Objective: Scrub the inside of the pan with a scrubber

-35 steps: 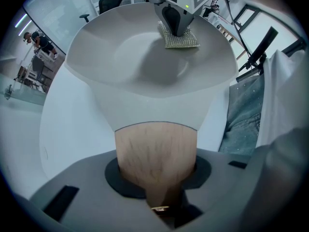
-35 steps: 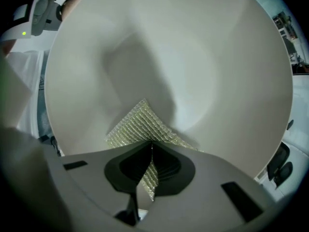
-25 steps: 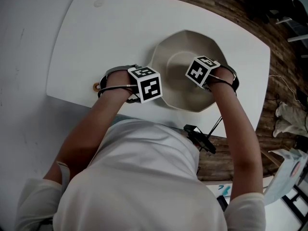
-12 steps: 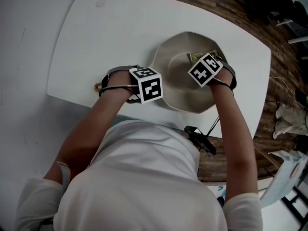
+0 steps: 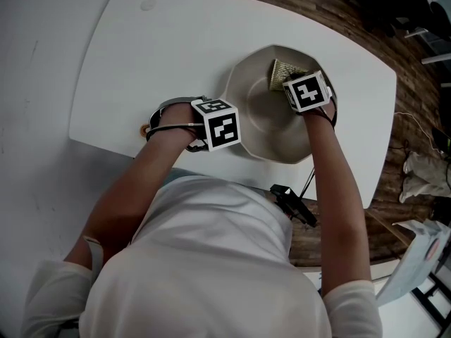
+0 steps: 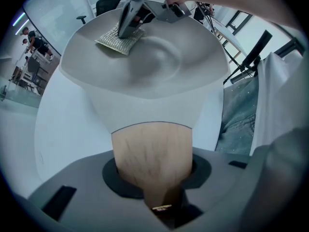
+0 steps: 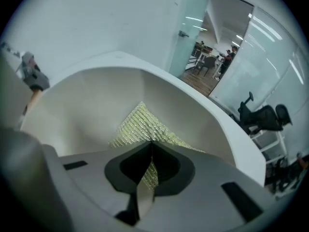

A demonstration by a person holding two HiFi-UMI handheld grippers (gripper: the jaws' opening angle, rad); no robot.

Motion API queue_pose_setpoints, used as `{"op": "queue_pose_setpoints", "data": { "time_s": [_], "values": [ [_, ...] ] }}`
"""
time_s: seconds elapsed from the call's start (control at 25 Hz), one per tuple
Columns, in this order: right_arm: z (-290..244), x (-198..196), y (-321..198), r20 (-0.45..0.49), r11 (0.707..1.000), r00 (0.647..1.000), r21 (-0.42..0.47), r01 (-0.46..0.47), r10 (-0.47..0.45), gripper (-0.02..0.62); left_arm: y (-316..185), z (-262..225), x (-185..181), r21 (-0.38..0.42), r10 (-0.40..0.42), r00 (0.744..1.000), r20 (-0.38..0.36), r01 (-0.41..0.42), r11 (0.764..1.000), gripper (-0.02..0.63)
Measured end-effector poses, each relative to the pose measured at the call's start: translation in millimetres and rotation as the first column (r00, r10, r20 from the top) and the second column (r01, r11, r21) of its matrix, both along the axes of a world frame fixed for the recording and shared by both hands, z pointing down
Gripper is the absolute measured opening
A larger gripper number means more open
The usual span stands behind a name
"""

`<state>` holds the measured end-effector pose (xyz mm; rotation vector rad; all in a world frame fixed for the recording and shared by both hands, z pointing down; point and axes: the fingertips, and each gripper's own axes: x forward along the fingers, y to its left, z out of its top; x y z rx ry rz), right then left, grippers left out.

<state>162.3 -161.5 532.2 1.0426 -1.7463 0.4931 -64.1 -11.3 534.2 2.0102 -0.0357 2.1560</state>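
Observation:
A pale grey pan with faceted sides rests on the white table. Its wooden handle runs toward me, and my left gripper is shut on it, pointing straight down. The handle's tip pokes out left of that hand. A yellow-green mesh scrubber lies against the pan's far inner wall. My right gripper is shut on the scrubber, pressing it to the wall. The left gripper view shows the right gripper standing on the scrubber.
The table ends close behind and to the right of the pan, with dark wooden floor beyond. A black stand sits below the near table edge. My torso and arms fill the lower half of the head view.
My right gripper has travelled from the pan's middle to its far wall and rolled, so the scrubber now shows beyond it. The left gripper and the pan have stayed put.

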Motion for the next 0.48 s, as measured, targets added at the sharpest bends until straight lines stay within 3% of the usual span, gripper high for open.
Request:
{"op": "queue_pose_setpoints", "data": {
  "time_s": [0.16,0.36,0.48],
  "values": [
    [-2,-8,-7,0.199,0.987,0.967,-0.018,-0.158,0.158,0.028,1,0,1,-0.003,-0.002,1.0,-0.001,0.002,1.0,0.137],
    [-3,-17,-12,0.296,0.974,0.929,-0.037,-0.222,0.223,0.026,1,0,2,-0.002,-0.002,1.0,-0.001,0.002,1.0,0.138],
    [-3,-26,-13,0.378,0.962,0.885,-0.075,-0.263,0.272,0.028,1,0,2,0.001,0.002,1.0,0.002,-0.002,1.0,0.138]
  ]
}}
